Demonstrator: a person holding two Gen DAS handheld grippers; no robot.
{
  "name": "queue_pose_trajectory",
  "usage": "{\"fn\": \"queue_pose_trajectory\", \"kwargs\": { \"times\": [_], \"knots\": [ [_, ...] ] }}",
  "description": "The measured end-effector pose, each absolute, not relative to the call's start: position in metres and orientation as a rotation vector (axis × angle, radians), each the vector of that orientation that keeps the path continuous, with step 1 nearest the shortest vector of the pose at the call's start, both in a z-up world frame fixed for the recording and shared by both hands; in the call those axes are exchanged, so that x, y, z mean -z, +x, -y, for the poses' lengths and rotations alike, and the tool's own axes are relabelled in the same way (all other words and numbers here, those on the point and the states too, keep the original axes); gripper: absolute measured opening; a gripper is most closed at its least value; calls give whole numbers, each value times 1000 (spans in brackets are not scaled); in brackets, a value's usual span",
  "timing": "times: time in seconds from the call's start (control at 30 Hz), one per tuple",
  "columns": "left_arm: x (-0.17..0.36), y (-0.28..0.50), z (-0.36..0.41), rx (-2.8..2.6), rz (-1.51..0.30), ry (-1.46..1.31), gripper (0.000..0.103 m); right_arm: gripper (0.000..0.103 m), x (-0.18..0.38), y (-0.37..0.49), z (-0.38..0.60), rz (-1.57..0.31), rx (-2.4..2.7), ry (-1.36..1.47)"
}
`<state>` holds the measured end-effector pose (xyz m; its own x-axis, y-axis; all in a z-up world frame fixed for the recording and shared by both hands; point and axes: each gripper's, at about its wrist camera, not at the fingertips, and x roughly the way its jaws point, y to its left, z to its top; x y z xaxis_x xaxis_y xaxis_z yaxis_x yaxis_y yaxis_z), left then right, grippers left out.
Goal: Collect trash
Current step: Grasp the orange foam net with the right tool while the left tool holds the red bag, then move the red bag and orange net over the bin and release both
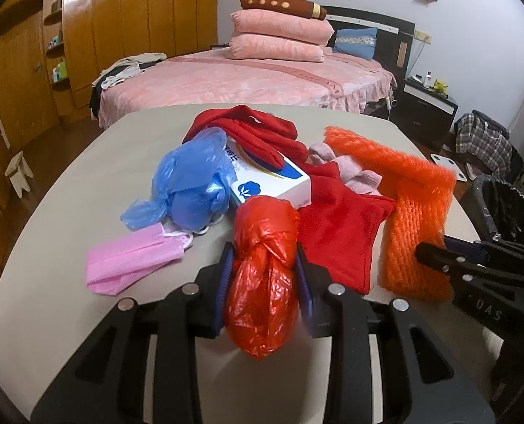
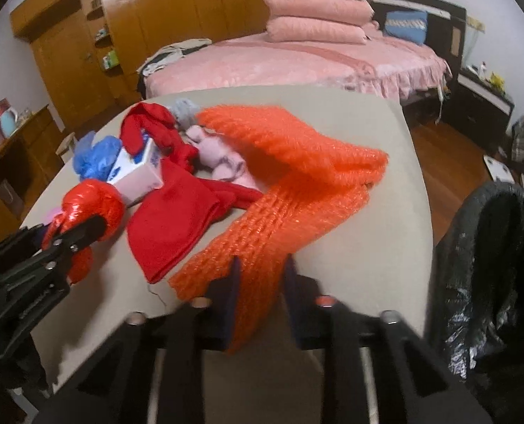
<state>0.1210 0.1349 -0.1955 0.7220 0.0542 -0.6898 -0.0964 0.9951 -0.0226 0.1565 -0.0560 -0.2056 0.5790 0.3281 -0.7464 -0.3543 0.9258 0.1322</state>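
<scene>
My left gripper [image 1: 264, 265] is shut on a knotted red plastic bag [image 1: 262, 282] near the table's front edge; the bag also shows in the right wrist view [image 2: 88, 205]. My right gripper [image 2: 261, 275] is shut on the near end of an orange bubble-wrap strip [image 2: 290, 176], which trails across the table; it also shows in the left wrist view [image 1: 417, 212]. A blue plastic bag [image 1: 191, 183], a pink face mask [image 1: 134, 261] and a white-and-blue box [image 1: 272, 180] lie on the table.
Red cloths [image 1: 336, 226] and pink socks [image 1: 346, 173] lie among the items on the beige table [image 1: 85, 183]. A bin lined with a black bag [image 2: 491, 254] stands right of the table. A pink bed [image 1: 247, 77] and wooden wardrobe lie beyond.
</scene>
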Motion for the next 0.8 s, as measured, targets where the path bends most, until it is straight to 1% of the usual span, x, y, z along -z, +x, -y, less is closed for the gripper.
{"fn": "queue_pose_trajectory", "kwargs": {
  "times": [0.03, 0.23, 0.5, 0.8],
  "knots": [
    [195, 121, -135, -83, -758, -57, 31, 10, 204, 155, 56, -861, -410, -28],
    [187, 115, -132, -73, -739, -83, 31, 10, 187, 151, 70, -855, -447, 53],
    [165, 107, -107, -18, -690, -73, 31, 10, 160, 132, 78, -799, -449, 33],
    [144, 105, -74, 50, -657, -46, 31, 10, 141, 119, 117, -758, -377, 48]
  ]
}}
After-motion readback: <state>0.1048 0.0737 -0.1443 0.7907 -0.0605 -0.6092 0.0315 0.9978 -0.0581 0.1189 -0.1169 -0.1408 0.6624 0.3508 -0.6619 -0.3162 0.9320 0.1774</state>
